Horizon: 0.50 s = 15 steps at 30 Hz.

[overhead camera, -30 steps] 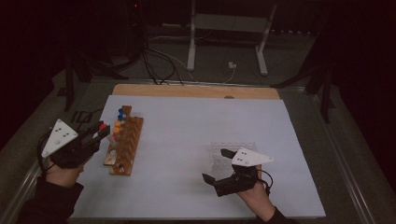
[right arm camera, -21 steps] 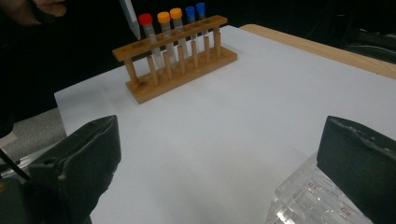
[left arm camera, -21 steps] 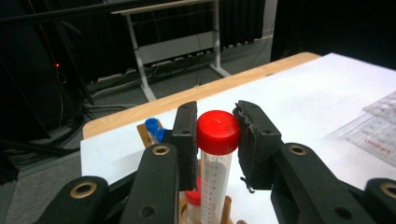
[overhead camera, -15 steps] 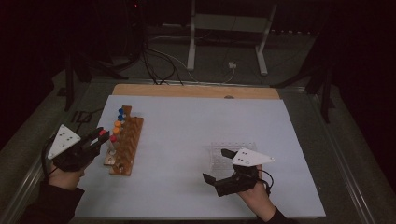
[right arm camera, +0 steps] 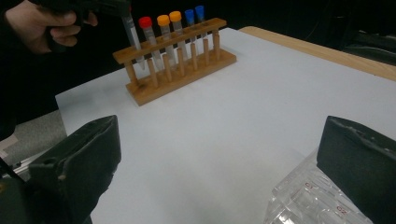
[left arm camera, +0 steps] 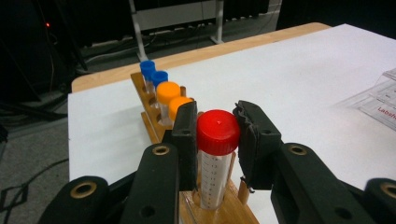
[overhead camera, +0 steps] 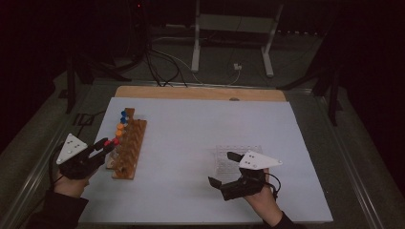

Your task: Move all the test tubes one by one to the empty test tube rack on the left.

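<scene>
My left gripper (overhead camera: 109, 145) (left arm camera: 218, 135) is shut on a red-capped clear tube (left arm camera: 215, 186) just under its cap. The tube stands upright, its lower end at the near end of the wooden rack (overhead camera: 129, 148) (right arm camera: 177, 70). The rack holds another red-capped tube (right arm camera: 145, 22), two orange-capped tubes (left arm camera: 168, 91) and two blue-capped tubes (left arm camera: 148, 67). The held tube (right arm camera: 132, 32) hangs at the rack's left end in the right gripper view. My right gripper (overhead camera: 220, 168) (right arm camera: 219, 154) is open with nothing between its jaws, low over the white mat beside a clear plastic tray (overhead camera: 237, 155) (right arm camera: 308, 200).
A white mat (overhead camera: 191, 129) covers the table, with a wooden strip (overhead camera: 200, 93) along its far edge. Metal rails run along the table's sides. Cables and a stand's legs (overhead camera: 229, 43) lie on the dark floor beyond.
My left gripper has sunk with the red-capped tube, closer to the rack's near end. The right gripper has stayed where it was.
</scene>
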Motion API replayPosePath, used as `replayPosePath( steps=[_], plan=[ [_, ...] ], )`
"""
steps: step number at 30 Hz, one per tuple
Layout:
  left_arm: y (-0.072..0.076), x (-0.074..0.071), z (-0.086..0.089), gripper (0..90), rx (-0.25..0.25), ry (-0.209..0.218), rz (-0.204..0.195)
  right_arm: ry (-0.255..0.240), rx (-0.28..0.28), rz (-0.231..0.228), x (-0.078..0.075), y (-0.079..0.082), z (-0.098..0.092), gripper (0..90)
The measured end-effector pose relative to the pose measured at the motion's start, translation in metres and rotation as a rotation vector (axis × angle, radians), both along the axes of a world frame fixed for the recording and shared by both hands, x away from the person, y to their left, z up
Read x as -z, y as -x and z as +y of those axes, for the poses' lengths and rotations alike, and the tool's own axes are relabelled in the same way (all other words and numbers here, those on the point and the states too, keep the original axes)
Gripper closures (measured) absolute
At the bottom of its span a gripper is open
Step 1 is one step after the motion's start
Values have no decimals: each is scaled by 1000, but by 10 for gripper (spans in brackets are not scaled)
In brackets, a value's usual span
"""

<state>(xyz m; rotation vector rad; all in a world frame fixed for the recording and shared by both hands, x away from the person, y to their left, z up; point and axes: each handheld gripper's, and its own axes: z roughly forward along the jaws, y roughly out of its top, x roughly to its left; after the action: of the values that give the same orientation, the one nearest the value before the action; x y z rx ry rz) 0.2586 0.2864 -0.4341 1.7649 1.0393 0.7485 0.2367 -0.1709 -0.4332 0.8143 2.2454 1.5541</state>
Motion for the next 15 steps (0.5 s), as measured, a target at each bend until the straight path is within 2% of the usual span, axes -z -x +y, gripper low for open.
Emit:
replayPosePath(
  steps=[14, 15],
  plan=[
    [-5, 16, 3, 714, 5, 1, 66, 1, 3, 3, 0, -1, 0, 0],
    [-5, 17, 3, 714, 4, 6, 61, 1, 3, 3, 0, 0, 0, 0]
  ],
)
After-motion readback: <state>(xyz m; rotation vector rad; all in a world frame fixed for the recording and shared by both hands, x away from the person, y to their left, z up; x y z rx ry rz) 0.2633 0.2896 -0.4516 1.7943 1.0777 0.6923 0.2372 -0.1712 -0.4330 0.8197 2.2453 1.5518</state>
